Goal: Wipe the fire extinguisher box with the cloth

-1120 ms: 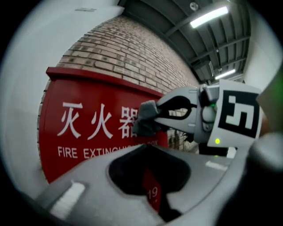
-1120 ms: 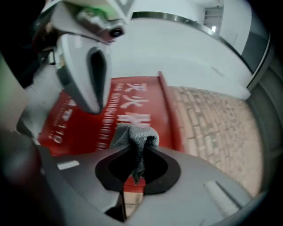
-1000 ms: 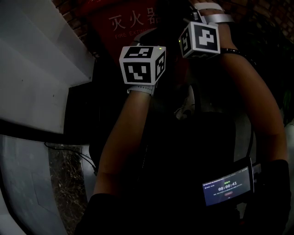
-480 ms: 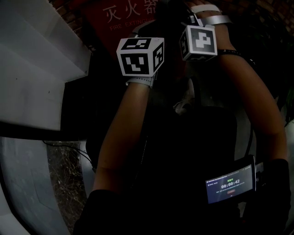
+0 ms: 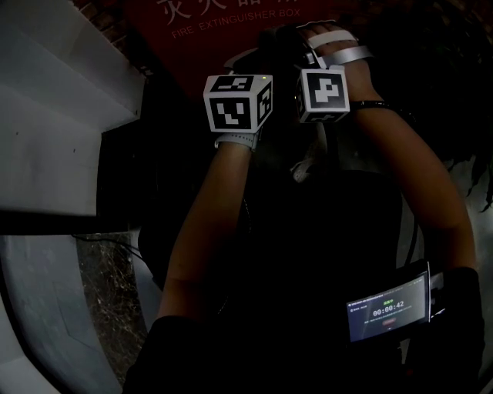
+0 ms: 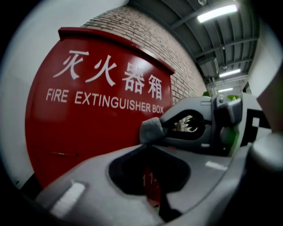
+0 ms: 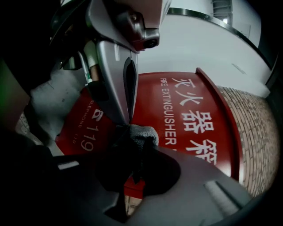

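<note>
Against the brick wall (image 6: 146,35) stands the fire extinguisher box (image 6: 88,123), directly in front of both grippers and close to them. Its face is glossy red, with a raised lip along the top edge. A row of large white Chinese characters sits above "FIRE EXTINGUISHER BOX" in white capitals. Lower down, "119" shows in white. A thin horizontal mark runs low on the face.

Left gripper (image 6: 148,148): jaws pressed together at the tips, nothing between them. Red panel shows through the hollow behind the tips.

Right gripper (image 7: 136,142): jaws pinching a small bunched wad of grey cloth (image 7: 143,131). The wad pokes out past the tips toward the red face. Whether it touches the box cannot be told. The two grippers are just beside each other, right one slightly higher.

Head view is very dark. Both marker cubes (image 5: 239,100) are raised side by side under the box lettering, forearms reaching up. A white stepped ledge (image 5: 54,138) lies to the left. A lit screen (image 5: 387,306) sits by the right forearm. Tube lights (image 6: 216,12) glow on the ceiling.
</note>
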